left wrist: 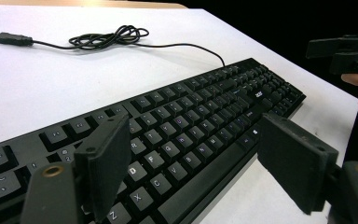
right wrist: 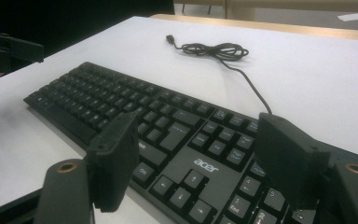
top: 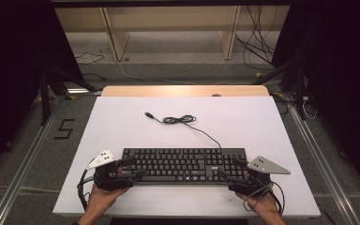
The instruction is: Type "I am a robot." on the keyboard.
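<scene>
Black plastic keyboard lies lengthwise nine-to-three on white table, cable toward twelve; left gripper and right gripper gape empty

The black keyboard bears the brand "acer" above its arrow keys; a black "5" marks the floor left of the tabletop.

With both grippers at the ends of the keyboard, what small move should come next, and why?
Probably ease both grippers inward and close them on the keyboard's short ends. The left gripper and right gripper stand open at the two ends, jaws straddling the edges, with no pad seen pressing yet. The cable lies loose behind, so lifting seems unhindered.
</scene>
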A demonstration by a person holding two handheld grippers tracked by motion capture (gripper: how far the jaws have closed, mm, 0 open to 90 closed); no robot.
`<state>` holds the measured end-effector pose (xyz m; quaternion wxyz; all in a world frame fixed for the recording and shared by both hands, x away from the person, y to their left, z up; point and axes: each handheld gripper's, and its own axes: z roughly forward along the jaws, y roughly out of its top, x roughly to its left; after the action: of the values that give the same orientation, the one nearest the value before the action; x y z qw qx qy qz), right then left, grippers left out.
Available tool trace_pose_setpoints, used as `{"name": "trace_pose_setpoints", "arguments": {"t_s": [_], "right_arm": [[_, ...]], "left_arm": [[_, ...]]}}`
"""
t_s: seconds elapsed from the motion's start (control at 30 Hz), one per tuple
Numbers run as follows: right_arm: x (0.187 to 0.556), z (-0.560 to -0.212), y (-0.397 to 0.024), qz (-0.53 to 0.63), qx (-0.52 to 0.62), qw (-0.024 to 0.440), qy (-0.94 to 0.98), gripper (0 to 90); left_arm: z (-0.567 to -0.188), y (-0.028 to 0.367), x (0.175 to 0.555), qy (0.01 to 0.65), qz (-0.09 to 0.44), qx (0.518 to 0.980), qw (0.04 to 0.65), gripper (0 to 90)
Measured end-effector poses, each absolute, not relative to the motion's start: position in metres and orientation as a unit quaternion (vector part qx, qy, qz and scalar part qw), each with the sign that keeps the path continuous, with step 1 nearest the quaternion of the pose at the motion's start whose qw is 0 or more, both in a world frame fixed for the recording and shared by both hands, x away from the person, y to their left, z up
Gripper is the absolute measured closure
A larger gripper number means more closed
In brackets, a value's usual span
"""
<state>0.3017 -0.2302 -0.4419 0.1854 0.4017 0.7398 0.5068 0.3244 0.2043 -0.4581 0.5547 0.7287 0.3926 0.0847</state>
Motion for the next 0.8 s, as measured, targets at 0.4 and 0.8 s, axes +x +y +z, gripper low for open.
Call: {"name": "trace_pose_setpoints", "arguments": {"t_s": [0.4,0.8], "right_arm": [[0.302,-0.4422,-0.229,0.506,0.4,0.186,0.741,31.5],[0.3034,-0.4422,-0.2244,0.509,0.398,0.18,0.742,31.6]], "left_arm": [[-0.458,0.2044,0.3243,0.392,0.087,0.73,0.553,25.3],[-0.458,0.2043,0.3245,0.394,0.088,0.729,0.553,25.3]]}}
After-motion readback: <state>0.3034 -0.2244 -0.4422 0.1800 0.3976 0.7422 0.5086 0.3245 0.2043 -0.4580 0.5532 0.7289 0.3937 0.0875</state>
